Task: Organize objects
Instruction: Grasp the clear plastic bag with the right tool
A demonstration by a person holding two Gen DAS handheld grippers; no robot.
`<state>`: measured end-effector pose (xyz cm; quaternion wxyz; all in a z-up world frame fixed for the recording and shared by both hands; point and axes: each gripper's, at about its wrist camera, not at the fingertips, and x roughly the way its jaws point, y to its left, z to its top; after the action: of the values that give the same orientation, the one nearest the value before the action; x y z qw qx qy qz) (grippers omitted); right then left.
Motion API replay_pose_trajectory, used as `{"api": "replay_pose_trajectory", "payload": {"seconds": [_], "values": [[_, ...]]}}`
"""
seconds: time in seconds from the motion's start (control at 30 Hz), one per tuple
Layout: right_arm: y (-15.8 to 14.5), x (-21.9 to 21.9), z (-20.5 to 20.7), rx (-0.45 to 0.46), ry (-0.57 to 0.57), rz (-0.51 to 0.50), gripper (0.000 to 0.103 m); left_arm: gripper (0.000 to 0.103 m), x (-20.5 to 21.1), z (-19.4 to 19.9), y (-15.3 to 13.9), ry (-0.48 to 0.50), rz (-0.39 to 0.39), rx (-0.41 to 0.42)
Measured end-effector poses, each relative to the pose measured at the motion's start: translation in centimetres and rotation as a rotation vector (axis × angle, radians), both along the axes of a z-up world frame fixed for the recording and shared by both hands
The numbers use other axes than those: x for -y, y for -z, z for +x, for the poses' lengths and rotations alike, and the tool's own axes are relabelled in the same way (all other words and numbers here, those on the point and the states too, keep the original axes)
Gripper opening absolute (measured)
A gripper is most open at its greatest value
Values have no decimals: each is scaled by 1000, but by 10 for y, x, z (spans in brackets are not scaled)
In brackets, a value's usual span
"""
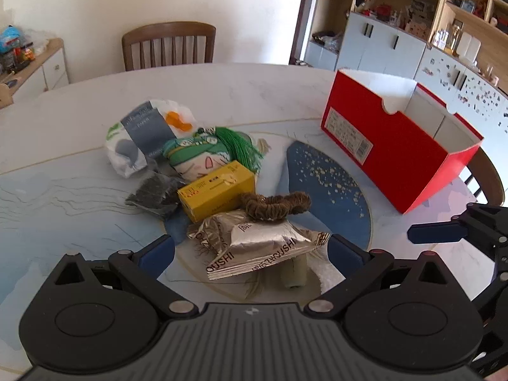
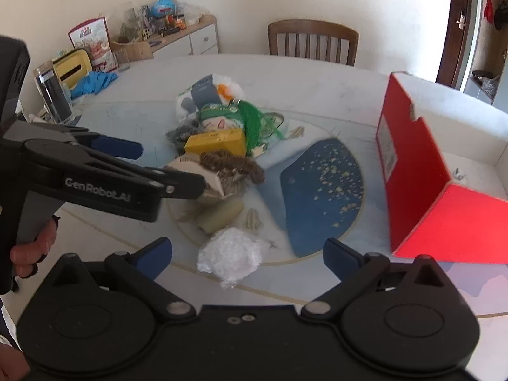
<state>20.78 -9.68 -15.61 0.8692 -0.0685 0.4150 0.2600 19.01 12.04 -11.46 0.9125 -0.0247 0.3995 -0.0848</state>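
Observation:
A heap of objects lies mid-table: a silver snack packet (image 1: 254, 247), a brown scrunchie (image 1: 274, 206), a yellow box (image 1: 217, 190), a green-haired plush doll (image 1: 203, 155), a white plastic bag (image 1: 143, 136) and a dark packet (image 1: 154, 195). An open red box (image 1: 400, 146) stands to the right. My left gripper (image 1: 250, 252) is open, its fingers on either side of the silver packet. My right gripper (image 2: 247, 254) is open and empty above a clear wrapped bundle (image 2: 230, 254). The red box (image 2: 422, 184) is at right in the right wrist view.
A pale cylinder (image 2: 222, 216) lies under the heap. A wooden chair (image 1: 168, 46) stands behind the table. A glass jar (image 2: 54, 92), blue gloves (image 2: 93, 81) and a yellow case (image 2: 71, 68) sit at the far left. Cabinets (image 1: 412, 41) line the right wall.

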Motion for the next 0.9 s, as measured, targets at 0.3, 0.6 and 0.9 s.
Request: {"api": "replay_pose_trajectory", "payload": {"seconds": [0.3, 0.6, 0.9], "values": [[15, -18, 5, -39, -17, -23, 97, 103, 3, 26, 10, -27, -36, -79], [26, -29, 12, -74, -20, -48, 90, 103, 4, 45, 20, -12, -52, -151], [31, -36, 16, -81, -46, -70, 78, 102, -6, 46, 27, -22, -132, -172]]}}
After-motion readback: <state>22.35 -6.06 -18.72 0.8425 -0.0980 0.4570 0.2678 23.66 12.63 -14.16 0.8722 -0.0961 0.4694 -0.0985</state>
